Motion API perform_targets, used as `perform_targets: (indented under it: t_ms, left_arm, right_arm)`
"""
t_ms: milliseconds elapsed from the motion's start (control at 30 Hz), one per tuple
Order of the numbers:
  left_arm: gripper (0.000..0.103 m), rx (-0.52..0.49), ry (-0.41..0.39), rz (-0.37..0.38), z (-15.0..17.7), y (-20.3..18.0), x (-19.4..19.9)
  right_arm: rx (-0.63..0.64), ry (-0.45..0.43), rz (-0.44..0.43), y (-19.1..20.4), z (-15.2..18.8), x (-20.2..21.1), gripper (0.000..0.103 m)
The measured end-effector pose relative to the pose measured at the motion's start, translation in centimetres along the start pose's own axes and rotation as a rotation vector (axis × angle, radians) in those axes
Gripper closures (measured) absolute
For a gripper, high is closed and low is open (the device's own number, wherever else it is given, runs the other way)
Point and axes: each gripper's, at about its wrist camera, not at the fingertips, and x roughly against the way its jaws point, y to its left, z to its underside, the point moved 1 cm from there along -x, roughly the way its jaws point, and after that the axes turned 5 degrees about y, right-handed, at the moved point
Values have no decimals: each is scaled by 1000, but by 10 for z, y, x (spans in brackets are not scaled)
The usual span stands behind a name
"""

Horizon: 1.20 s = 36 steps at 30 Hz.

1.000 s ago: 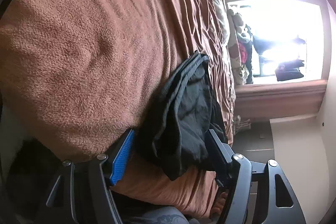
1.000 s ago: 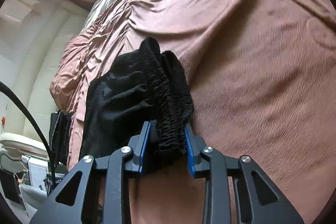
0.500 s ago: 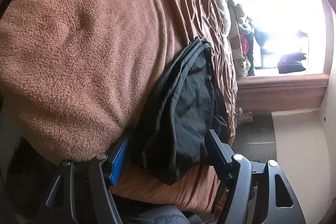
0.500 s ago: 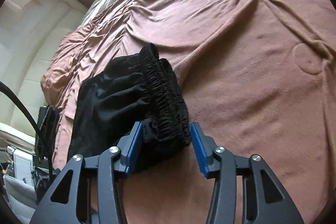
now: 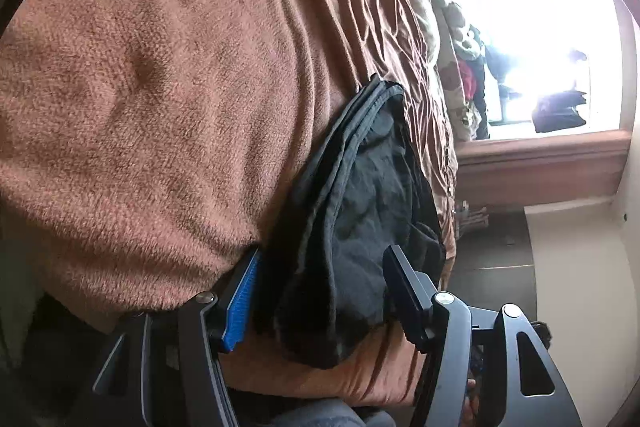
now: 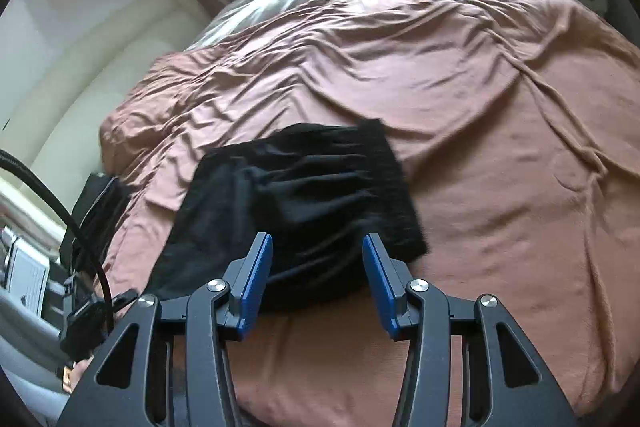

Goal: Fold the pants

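Your black pants [image 6: 304, 211] are lying folded into a compact bundle on the brown blanket [image 6: 500, 155] covering the bed, near its front edge. You are holding the right claw [image 6: 318, 281] wide open just in front of the bundle, its blue-padded fingers [image 6: 256, 279] standing apart on either side of the near edge and gripping nothing; the gathered waistband is lying along the bundle's right side. You are keeping the left claw [image 5: 324, 299] spread wide too, with the hem end of the pants [image 5: 360, 227] sitting between its fingers, the blue pad [image 5: 242, 303] just beside the stacked fabric edges and the other finger resting against the cloth without pinching it. A bright window [image 5: 536, 51] is glaring beyond the far side of the bed.
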Motion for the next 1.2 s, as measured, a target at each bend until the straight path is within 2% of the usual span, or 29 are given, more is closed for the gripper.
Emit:
perform_targets:
  t_ms: [33, 67, 100, 167, 233, 300, 467, 533, 700, 800, 900, 1033, 1200]
  left_arm:
    - [42, -4, 0, -5, 1, -1, 0]
    - [51, -9, 3, -10, 1, -2, -1]
    - [65, -11, 21, -18, 3, -1, -4]
    - [79, -3, 54, -23, 5, 1, -9]
    - [84, -13, 57, -32, 8, 2, -11]
    - [94, -24, 68, -33, 6, -1, -12]
    - [96, -51, 47, 6, 0, -13, 0]
    - [96, -51, 51, 17, -1, -17, 2]
    - [96, -55, 58, 25, -4, -22, 2]
    - [96, -58, 66, 25, -4, -23, 0]
    - [96, -43, 70, 24, -6, -21, -3]
    - [96, -27, 75, 30, -7, -17, -3]
    - [96, 7, 68, 43, -8, -6, -2]
  right_arm:
    - [16, 15, -9, 7, 1, -4, 58]
    - [32, 33, -21, 14, 2, -10, 58]
    - [41, 45, -28, 18, 1, -16, 58]
    - [70, 74, -43, 30, 2, -29, 58]
    - [98, 106, -42, 42, 4, -45, 58]
    - [113, 143, -47, 50, 3, -61, 62]
    - [143, 195, -60, 66, -6, -92, 71]
    - [151, 217, -47, 71, -6, -103, 77]
    - [156, 326, -7, 72, 13, -130, 84]
    - [141, 362, -3, 66, 19, -133, 86]
    - [147, 361, -8, 67, 14, -125, 86]
    - [147, 310, -22, 73, -3, -110, 86]
    - [134, 290, -12, 80, -20, -119, 86]
